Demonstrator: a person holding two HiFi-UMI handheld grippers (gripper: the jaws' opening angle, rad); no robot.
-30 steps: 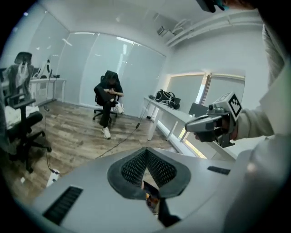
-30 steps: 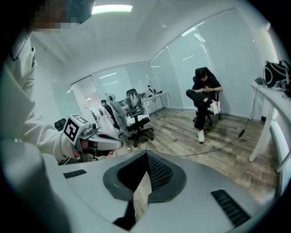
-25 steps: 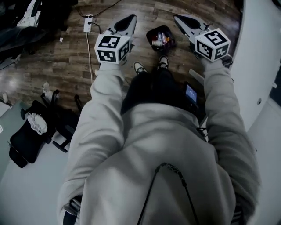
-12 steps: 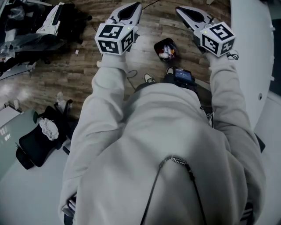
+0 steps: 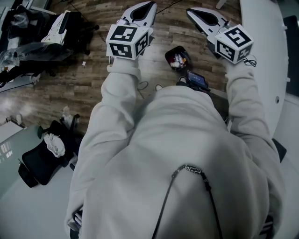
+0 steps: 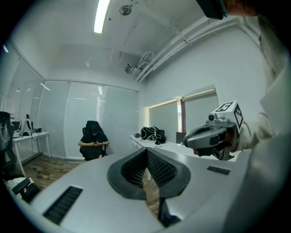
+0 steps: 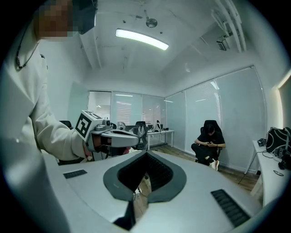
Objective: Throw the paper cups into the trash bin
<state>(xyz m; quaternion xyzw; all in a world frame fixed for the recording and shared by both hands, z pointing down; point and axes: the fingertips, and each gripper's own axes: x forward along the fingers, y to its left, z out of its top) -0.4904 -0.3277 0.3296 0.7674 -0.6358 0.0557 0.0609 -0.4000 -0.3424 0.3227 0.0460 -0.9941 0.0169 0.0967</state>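
A small dark trash bin (image 5: 177, 57) stands on the wood floor far below, between my two arms, with light and red things in it too small to name. I see no paper cup outside the bin or in either gripper. My left gripper (image 5: 142, 9) is held out level at the upper left, its jaws shut with nothing between them (image 6: 146, 152). My right gripper (image 5: 202, 15) is level beside it, also shut and empty (image 7: 146, 157). Each gripper shows in the other's view: the right gripper (image 6: 213, 134) and the left gripper (image 7: 113, 136).
A white table (image 5: 261, 56) runs along the right. A black chair (image 5: 39, 158) with a white cloth stands lower left; dark bags and gear (image 5: 42, 32) lie upper left. A person (image 6: 93, 141) sits by the glass wall. A desk with bags (image 6: 152, 133) stands beyond.
Both grippers have risen and levelled out, keeping side by side. The floor and bin have dropped farther below, and the person's shoes have gone out of sight behind the torso.
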